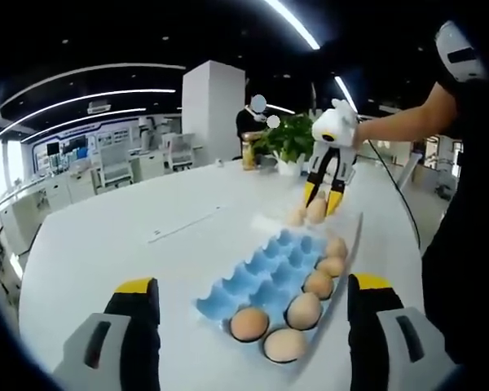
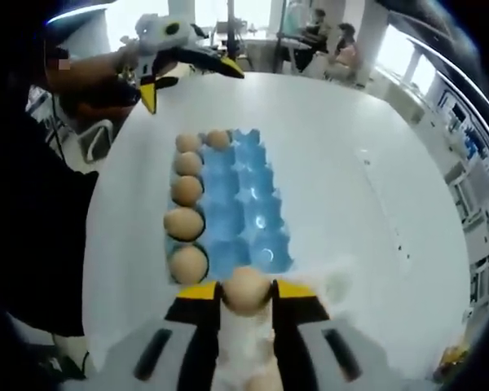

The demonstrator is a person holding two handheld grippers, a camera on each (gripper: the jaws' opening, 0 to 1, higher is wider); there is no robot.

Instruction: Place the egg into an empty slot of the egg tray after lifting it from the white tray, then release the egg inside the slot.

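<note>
A blue egg tray (image 1: 265,281) (image 2: 244,204) lies on the white table, with several brown eggs (image 2: 184,222) along one side and its other slots empty. My right gripper (image 2: 247,291) (image 1: 322,202) is shut on a brown egg (image 2: 246,287) (image 1: 316,212), held just above the white tray (image 2: 336,283) at the blue tray's end. Another egg (image 1: 296,217) rests in the white tray beside it. At the blue tray's opposite end my left gripper (image 1: 253,283) (image 2: 191,85) hovers, jaws wide apart with nothing between them.
The round white table (image 1: 147,236) has bare room beside the blue tray. A potted plant (image 1: 289,138) and a yellow bottle (image 1: 248,153) stand at its far edge. A person's arm (image 1: 399,122) holds the right gripper. People sit in the background.
</note>
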